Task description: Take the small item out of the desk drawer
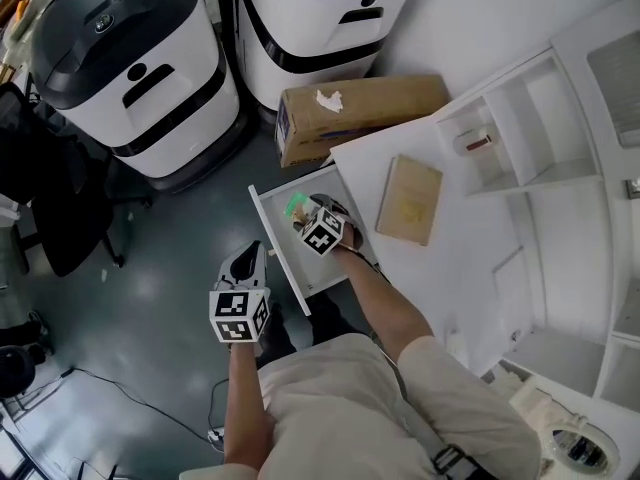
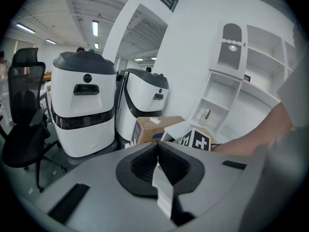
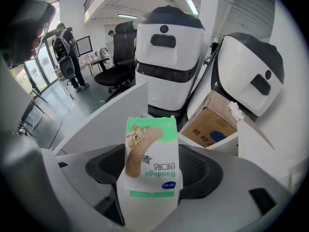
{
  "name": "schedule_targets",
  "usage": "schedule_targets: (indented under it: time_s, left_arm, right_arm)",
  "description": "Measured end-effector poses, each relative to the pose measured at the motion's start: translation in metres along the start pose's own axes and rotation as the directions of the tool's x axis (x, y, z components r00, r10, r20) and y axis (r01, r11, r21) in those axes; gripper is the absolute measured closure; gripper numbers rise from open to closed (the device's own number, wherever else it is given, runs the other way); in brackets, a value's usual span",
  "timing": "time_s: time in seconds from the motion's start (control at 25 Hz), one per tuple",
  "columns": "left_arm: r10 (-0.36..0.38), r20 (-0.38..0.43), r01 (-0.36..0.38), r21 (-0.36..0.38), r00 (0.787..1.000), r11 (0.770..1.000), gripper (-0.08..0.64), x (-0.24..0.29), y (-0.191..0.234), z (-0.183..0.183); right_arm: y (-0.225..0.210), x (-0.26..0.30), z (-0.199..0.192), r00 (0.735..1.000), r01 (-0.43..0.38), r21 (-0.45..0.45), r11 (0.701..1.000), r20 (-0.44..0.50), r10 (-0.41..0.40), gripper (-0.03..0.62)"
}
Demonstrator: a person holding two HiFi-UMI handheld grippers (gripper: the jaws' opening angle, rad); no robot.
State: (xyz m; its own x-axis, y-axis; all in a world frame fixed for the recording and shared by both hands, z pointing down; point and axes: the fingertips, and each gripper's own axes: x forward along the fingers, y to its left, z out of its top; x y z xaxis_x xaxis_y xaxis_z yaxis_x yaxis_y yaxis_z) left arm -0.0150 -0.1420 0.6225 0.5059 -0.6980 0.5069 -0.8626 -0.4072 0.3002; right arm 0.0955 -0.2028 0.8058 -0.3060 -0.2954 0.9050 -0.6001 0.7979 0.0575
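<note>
Right tool (image 3: 153,174) clamped on bandage box (image 3: 148,144), over the open drawer (image 1: 279,250). Left tool (image 2: 157,164) closed, empty, at drawer's 7 o'clock. Risk: box gripped by one end, so it could pivot, slip and fall into the drawer.

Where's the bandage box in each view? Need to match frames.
Head view: bandage box at centre, green end over the open drawer.
Left gripper view: not in it.
Right gripper view: centre, held between the jaws of the right gripper.
Shared landmark: cardboard box, in all three.
</note>
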Motion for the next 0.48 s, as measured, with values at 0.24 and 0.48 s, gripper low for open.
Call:
schedule_targets:
  time_s: [0.24, 0.48]
  left_arm:
    - [0.003, 0.02, -0.003, 0.015, 1.0, 1.0, 0.543, -0.003, -0.006, 0.012]
    - [0.038, 0.016, -0.04, 0.141, 0.999, 0.989, 0.543, -0.009, -0.009, 0.02]
  right_arm:
    - [-0.002, -0.034, 0.017, 0.995, 0.045, 0.098, 0.994, 0.085, -0.053, 0.235]
    - [-0.005, -0.08, 0.045, 0.965, 0.053, 0.221, 0.974, 0.24, -0.107, 0.235]
